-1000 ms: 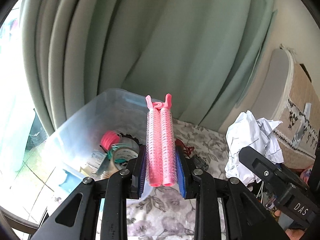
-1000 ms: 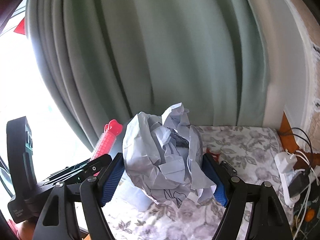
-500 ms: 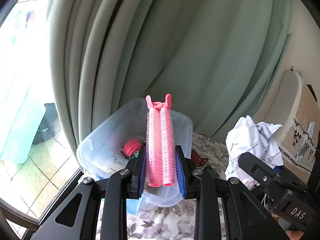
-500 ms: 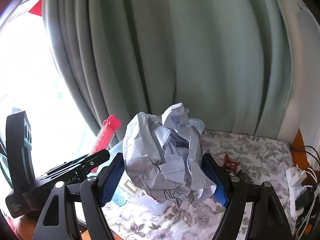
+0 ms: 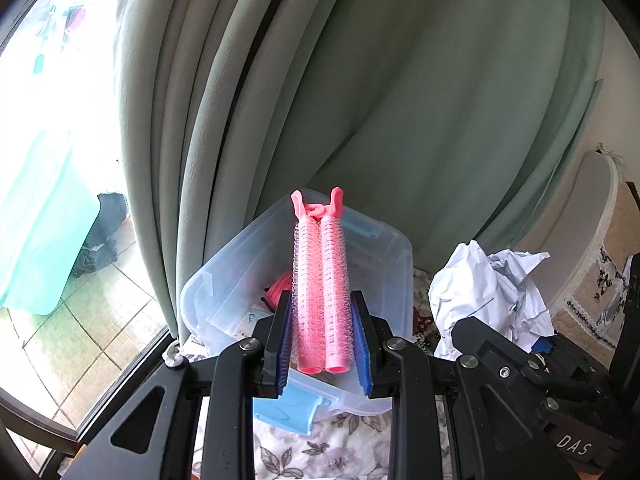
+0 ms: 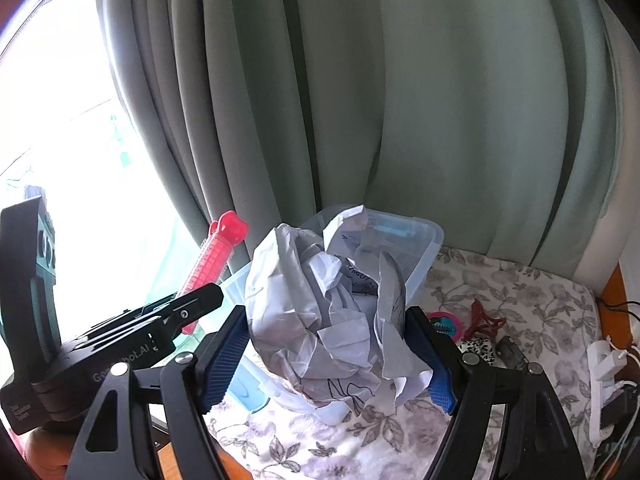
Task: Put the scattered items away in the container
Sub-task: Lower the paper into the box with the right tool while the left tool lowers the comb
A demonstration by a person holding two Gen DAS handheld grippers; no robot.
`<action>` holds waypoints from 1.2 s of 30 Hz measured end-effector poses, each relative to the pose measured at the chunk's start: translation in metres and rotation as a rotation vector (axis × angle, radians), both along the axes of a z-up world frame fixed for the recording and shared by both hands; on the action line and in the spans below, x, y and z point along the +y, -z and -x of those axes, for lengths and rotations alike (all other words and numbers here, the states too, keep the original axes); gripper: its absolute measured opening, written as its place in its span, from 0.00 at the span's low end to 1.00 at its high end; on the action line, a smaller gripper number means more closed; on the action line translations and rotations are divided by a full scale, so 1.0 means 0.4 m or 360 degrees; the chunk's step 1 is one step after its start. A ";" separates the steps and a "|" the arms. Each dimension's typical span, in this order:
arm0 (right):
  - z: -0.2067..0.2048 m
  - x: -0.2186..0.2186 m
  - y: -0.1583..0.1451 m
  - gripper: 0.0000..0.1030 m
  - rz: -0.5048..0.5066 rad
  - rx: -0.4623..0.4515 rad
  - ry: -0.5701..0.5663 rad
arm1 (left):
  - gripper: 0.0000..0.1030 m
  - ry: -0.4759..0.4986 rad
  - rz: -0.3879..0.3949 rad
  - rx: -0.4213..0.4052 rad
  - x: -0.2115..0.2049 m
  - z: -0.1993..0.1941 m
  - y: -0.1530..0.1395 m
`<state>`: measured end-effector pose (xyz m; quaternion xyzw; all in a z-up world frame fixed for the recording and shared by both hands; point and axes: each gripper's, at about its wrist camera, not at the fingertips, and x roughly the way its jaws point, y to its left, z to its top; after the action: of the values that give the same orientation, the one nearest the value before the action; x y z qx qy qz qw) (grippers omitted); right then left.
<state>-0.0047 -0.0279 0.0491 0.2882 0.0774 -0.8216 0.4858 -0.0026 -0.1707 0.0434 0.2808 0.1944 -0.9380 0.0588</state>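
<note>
Left wrist view: left hand-held gripper [image 5: 322, 344] clamping pink hair rollers [image 5: 321, 292], right hand-held gripper [image 6: 326, 364] clutching crumpled paper [image 6: 320, 308].

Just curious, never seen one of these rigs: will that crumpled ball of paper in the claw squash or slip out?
The crumpled paper looks light and springy, so it probably squashes rather than breaks. The right claw presses ribbed blue pads into its folds, so slipping seems unlikely. Released, it would likely drop softly, perhaps bouncing off the clear bin.

"DAS" is printed in white on the right gripper [image 5: 536, 356] body; other lettering is too blurred to read.
</note>
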 end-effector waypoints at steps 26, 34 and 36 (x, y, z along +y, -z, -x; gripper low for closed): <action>0.073 -0.133 0.104 0.78 -0.0147 -0.0073 -0.0034 | 0.27 -0.0048 -0.0020 -0.0093 -0.033 0.088 0.050; 0.082 -0.165 0.113 0.78 -0.0198 -0.0088 -0.0015 | 0.27 -0.0049 -0.0029 -0.0119 -0.031 0.120 0.061; 0.091 -0.173 0.122 0.78 -0.0222 -0.0103 -0.0012 | 0.27 -0.0048 -0.0029 -0.0122 -0.028 0.127 0.063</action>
<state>-0.0411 -0.0970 0.0001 0.3475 0.1198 -0.8025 0.4700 -0.0533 -0.1819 0.0182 0.3141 0.2048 -0.9238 0.0778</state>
